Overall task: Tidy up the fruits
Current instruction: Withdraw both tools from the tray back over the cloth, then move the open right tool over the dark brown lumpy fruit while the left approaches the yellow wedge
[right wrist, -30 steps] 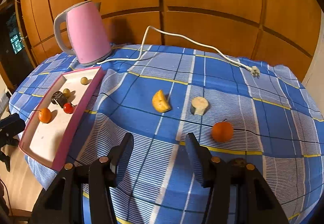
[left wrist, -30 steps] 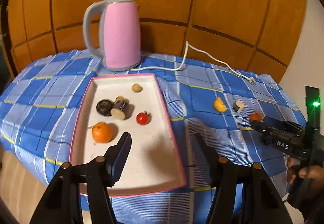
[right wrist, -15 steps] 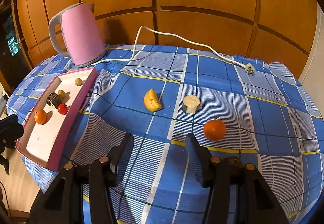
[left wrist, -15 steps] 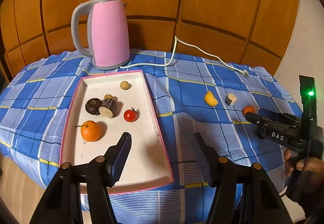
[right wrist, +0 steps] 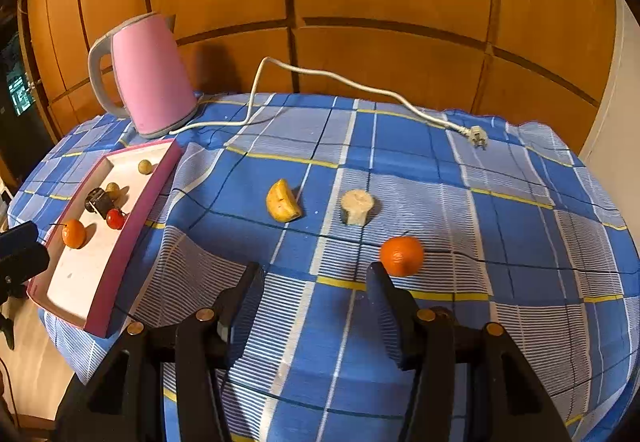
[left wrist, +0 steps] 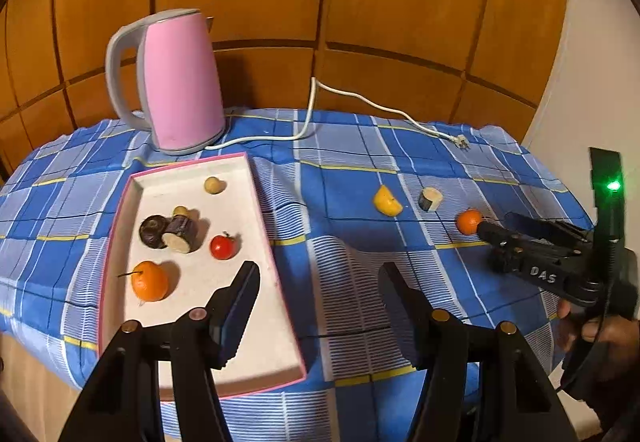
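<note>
A pink-rimmed white tray (left wrist: 248,322) (right wrist: 76,278) lies at the left of the blue checked cloth. It holds an orange (left wrist: 149,281), a red tomato (left wrist: 223,247), a dark fruit (left wrist: 153,231), a cut piece (left wrist: 181,235) and two small yellow fruits. On the cloth lie a yellow wedge (right wrist: 282,201), a white cut piece (right wrist: 357,207) and an orange (right wrist: 401,256). My left gripper (left wrist: 318,290) is open and empty above the tray's near right edge. My right gripper (right wrist: 316,290) is open and empty, its right fingertip just before the loose orange.
A pink kettle (left wrist: 176,82) (right wrist: 146,76) stands at the back left behind the tray. Its white cord (right wrist: 344,86) runs across the back of the table to a plug (right wrist: 476,133). A wooden panel wall stands behind. The table edge drops off near the grippers.
Both grippers have drawn nearer to the table. The right gripper has closed in on the loose orange. Both stay open and no fruit has moved.
</note>
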The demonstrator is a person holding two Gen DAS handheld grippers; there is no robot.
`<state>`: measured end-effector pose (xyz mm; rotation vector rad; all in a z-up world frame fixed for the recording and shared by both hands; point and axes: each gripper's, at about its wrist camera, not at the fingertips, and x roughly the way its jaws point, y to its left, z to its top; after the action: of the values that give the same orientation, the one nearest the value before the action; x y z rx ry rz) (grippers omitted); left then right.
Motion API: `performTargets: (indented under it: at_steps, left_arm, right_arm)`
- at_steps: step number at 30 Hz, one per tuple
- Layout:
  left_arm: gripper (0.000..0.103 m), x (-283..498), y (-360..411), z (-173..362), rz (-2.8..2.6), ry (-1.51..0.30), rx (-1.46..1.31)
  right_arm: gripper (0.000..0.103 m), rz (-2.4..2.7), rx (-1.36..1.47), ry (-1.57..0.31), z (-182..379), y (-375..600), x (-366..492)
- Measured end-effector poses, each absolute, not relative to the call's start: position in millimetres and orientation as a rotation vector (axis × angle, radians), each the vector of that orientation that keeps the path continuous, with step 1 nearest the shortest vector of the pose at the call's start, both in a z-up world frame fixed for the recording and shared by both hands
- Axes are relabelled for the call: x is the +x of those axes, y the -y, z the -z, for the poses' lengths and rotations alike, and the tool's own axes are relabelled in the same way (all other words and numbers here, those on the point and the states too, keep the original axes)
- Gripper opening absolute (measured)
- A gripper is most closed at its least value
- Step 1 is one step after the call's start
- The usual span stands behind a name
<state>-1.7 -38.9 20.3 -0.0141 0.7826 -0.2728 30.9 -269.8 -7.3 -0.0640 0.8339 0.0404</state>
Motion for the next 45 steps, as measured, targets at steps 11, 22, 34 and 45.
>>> performTargets:
  at_steps: [11,22,34,45]
  left_arm:
    - [0.062,16.4,67.5,-0.1,0.286,-0.855,0.018]
    - [0.062,53.6,117.2,16.8,0.353,-0.899,0.07]
    - [0.062,84.5,142.9,31.1,0.39,-0.953,0.059]
    - [0.061,109.7,143.0,41.1,0.387,-1.017,-0.036]
  right_arm:
    - [0.054,0.077,0.01,-0.844,14.5,313.1,8.5]
    - [0.054,0.167,0.031,-0.888,21.5,340.6,-1.5]
    - [0.054,0.2,0.016,-0.88,18.2,347.5,-6.6]
    - [0.054,0.203,0.016,-0.867,17.5,355.3,-2.9]
